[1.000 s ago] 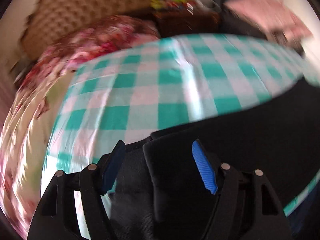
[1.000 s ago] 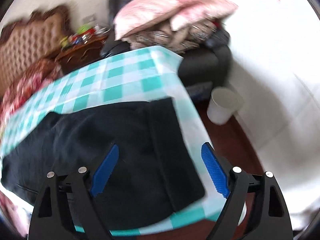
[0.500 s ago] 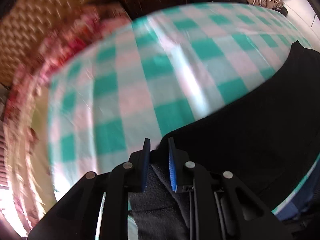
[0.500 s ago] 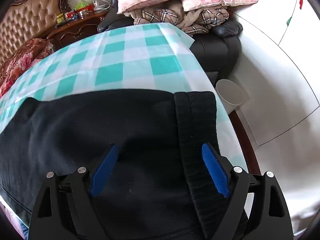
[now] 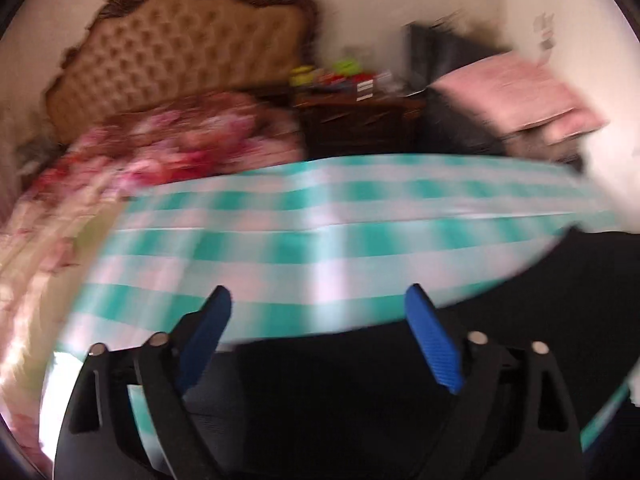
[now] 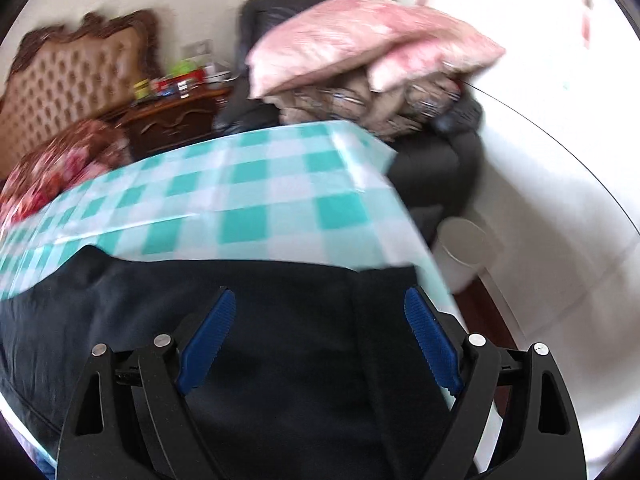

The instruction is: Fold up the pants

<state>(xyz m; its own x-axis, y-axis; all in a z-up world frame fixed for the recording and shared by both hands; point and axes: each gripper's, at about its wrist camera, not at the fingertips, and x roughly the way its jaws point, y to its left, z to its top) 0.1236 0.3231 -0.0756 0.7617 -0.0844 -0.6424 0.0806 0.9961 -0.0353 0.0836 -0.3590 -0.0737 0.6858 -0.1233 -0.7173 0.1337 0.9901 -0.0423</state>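
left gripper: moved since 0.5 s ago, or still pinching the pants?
Yes. The left gripper has opened and tilted up off the black pants: the headboard, previously at the frame's top-left edge, now sits well inside the frame.

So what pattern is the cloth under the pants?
Teal and white check on the tablecloth, sharpest in the right wrist view.

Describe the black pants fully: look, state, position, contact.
The black pants are plain dark fabric, matte, lying flat on the green-checked tablecloth along its near edge. A stitched band runs along their right end. Both the left hand-held gripper and right hand-held gripper hover open above, gripping nothing.
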